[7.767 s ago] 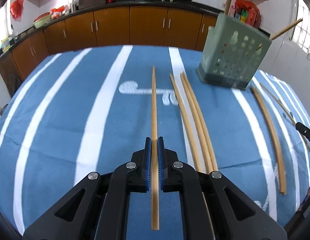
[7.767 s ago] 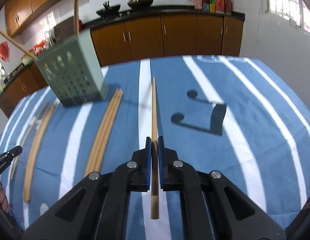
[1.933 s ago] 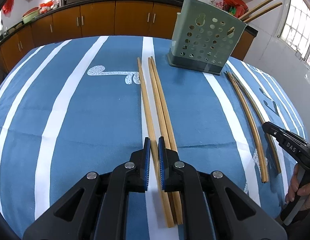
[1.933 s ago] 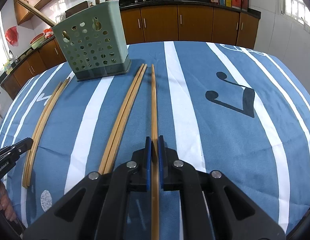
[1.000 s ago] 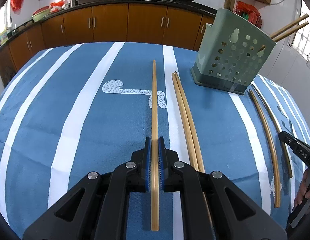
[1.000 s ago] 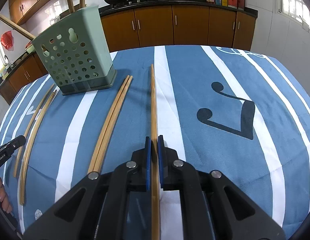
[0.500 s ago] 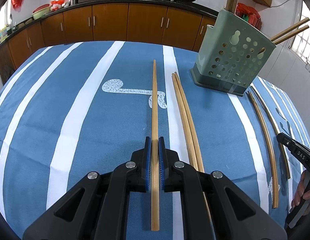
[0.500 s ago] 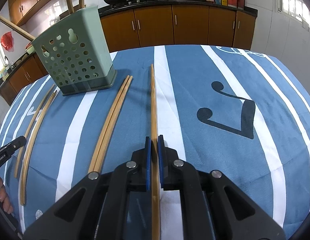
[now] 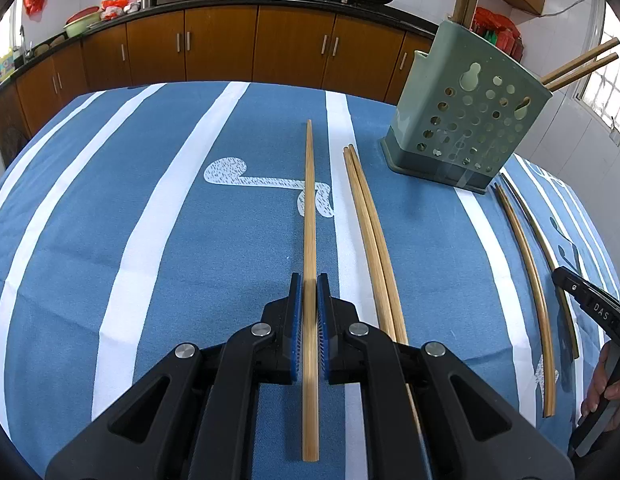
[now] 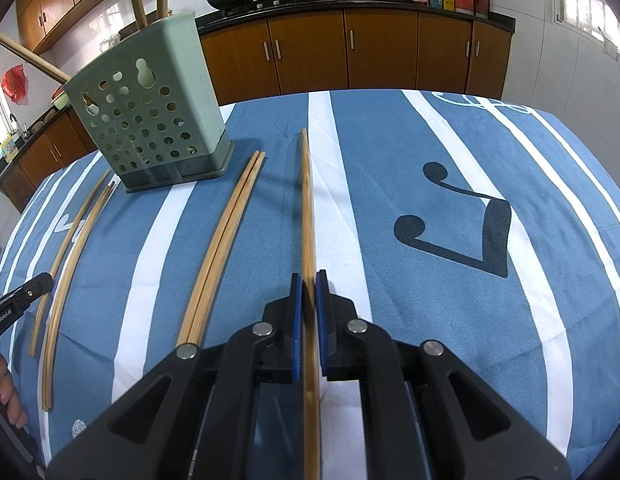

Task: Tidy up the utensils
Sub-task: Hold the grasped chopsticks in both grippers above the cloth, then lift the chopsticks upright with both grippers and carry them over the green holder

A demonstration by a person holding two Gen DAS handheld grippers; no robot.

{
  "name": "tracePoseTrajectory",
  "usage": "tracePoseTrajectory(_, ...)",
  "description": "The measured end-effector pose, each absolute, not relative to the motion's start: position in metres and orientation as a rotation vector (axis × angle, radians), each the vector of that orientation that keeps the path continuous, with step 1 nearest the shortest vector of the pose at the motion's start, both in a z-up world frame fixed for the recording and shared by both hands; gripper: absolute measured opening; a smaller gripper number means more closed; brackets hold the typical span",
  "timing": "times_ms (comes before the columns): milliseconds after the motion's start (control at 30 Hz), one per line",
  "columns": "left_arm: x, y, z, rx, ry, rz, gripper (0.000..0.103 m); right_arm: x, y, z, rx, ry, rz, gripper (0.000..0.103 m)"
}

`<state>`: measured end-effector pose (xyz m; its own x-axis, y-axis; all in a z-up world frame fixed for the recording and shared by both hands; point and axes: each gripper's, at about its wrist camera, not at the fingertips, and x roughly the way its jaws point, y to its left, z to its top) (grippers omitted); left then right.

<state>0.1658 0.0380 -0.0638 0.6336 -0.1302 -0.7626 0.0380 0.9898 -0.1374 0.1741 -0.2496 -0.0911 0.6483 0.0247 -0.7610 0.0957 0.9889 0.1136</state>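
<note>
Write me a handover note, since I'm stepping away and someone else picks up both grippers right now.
Left gripper: jaws shut on one chopstick, held above the tablecloth.
Right gripper: jaws shut on another chopstick.
Green holder stands upright at the far side and already has several chopsticks sticking out.
Left on the cloth: a loose pair near the middle, and two more chopsticks on the other side of the holder.
Next: probably drop both held chopsticks into the holder, then collect the rest.

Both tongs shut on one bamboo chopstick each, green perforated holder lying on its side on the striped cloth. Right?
Not quite. The green perforated plastic holder stands upright on the blue-and-white striped cloth, as the right wrist view shows. Left tongs and right tongs each clamp a bamboo chopstick.
</note>
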Motion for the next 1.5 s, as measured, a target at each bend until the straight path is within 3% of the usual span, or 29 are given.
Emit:
tracePoseTrajectory(1167, 0.150, 0.029, -0.064, -0.027, 0.883, -0.085, 0.009, 0.159, -0.245, -0.091, 0.114, 0.872, -0.056, 0.011)
tracePoseTrajectory(1500, 0.142, 0.038, -0.054, -0.056, 0.874, -0.111, 0.007, 0.145, -0.253, -0.075, 0.157, 0.813, -0.035, 0.008)
